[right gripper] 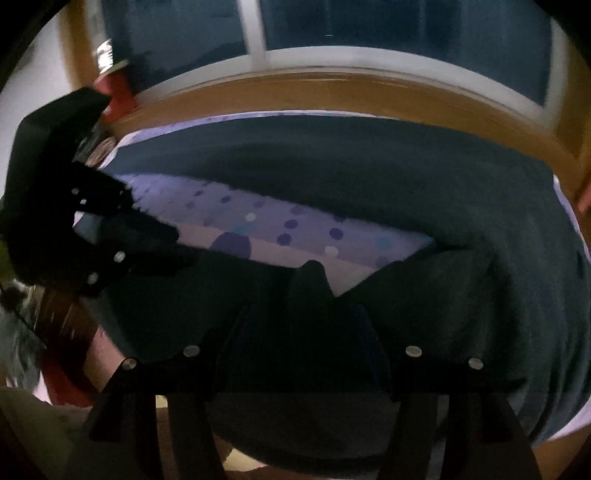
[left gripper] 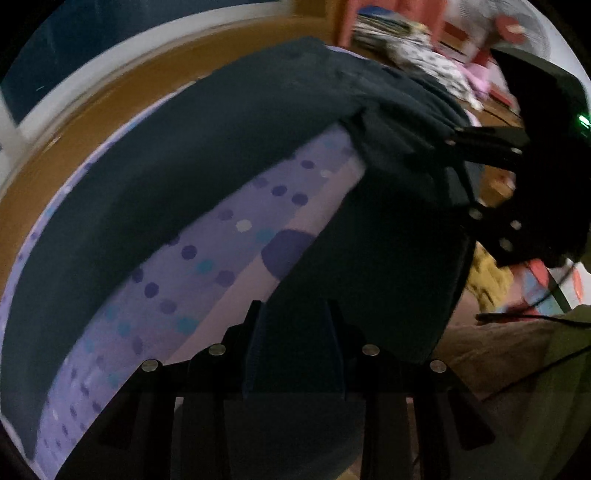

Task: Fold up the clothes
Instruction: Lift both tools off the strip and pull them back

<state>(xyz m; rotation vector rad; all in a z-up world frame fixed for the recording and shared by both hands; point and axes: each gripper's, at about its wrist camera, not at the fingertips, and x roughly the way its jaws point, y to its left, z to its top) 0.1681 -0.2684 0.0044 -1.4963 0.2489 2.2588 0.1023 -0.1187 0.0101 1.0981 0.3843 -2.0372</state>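
Note:
A dark navy garment [left gripper: 184, 155] lies across a lilac sheet with purple and teal dots [left gripper: 236, 229]. My left gripper [left gripper: 293, 314] is shut on the garment's near edge and lifts it. In its view my right gripper [left gripper: 448, 144] holds the same edge further right. In the right wrist view my right gripper [right gripper: 314, 280] is shut on the navy garment [right gripper: 406, 177], with the edge raised over the dotted sheet [right gripper: 280, 225]. My left gripper [right gripper: 155, 240] shows at the left, gripping the same edge.
A brown wooden ledge [right gripper: 332, 88] and a white-framed window [right gripper: 258, 29] run behind the bed. Patterned clothes [left gripper: 436, 62] and a yellow cloth [left gripper: 487, 277] lie to the right in the left wrist view.

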